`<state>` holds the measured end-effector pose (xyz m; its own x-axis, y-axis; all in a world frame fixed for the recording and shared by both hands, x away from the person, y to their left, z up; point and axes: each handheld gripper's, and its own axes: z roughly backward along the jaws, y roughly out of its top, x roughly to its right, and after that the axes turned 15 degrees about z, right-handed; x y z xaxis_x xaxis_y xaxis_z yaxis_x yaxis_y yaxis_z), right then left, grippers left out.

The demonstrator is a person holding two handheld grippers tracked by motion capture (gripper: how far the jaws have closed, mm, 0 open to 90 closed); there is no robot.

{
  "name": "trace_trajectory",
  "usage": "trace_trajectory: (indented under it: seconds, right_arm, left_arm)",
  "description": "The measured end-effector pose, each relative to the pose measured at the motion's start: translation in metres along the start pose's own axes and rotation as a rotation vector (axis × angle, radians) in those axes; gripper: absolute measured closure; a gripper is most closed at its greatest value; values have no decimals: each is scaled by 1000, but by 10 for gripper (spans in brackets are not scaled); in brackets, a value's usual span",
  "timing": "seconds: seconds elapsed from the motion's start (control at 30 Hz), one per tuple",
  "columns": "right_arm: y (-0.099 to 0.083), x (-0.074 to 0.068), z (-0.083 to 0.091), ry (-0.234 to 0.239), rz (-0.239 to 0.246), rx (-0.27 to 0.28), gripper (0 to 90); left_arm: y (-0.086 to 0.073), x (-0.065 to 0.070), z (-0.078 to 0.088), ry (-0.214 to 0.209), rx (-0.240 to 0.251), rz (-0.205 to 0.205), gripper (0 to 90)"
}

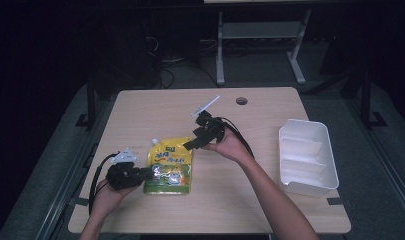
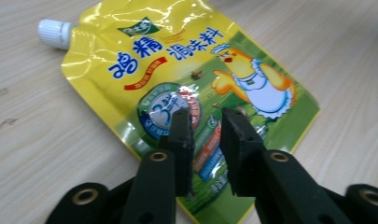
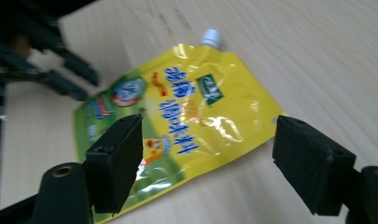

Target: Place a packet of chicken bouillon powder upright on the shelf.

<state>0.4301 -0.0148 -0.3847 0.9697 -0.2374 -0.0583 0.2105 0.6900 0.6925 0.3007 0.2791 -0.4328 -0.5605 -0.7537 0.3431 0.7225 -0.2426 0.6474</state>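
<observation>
A yellow and green spout pouch (image 1: pixel 170 165) with a white cap (image 1: pixel 154 142) lies flat on the wooden table (image 1: pixel 250 200). My left gripper (image 1: pixel 149 174) comes in from the left at the pouch's lower left edge. In the left gripper view its jaws (image 2: pixel 205 116) stand a narrow gap apart over the printed pouch (image 2: pixel 186 70), which stays flat and is not pinched. My right gripper (image 1: pixel 190 142) hovers over the pouch's upper right corner. Its jaws (image 3: pixel 207 140) are spread wide above the pouch (image 3: pixel 186 112), with nothing between them.
A white plastic bin (image 1: pixel 304 123) stands at the right side of the table. A round cable hole (image 1: pixel 241 101) sits near the far edge. The left gripper (image 3: pixel 60 70) appears dark and blurred at the upper left of the right gripper view.
</observation>
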Motion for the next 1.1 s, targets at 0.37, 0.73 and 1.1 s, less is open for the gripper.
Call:
trace_trajectory:
  seconds: [0.37,0.73,1.1]
  right_arm:
    - [8,40,-38,2,-104,-71,268]
    - [-2,50,-54,-5,-149,-125,357]
    - [-8,51,-67,48,-161,-138,456]
  left_arm:
    - [-3,1,-3,0,-30,-23,899]
    - [-8,1,-10,8,-66,-30,898]
    - [-10,0,-10,2,-63,-28,898]
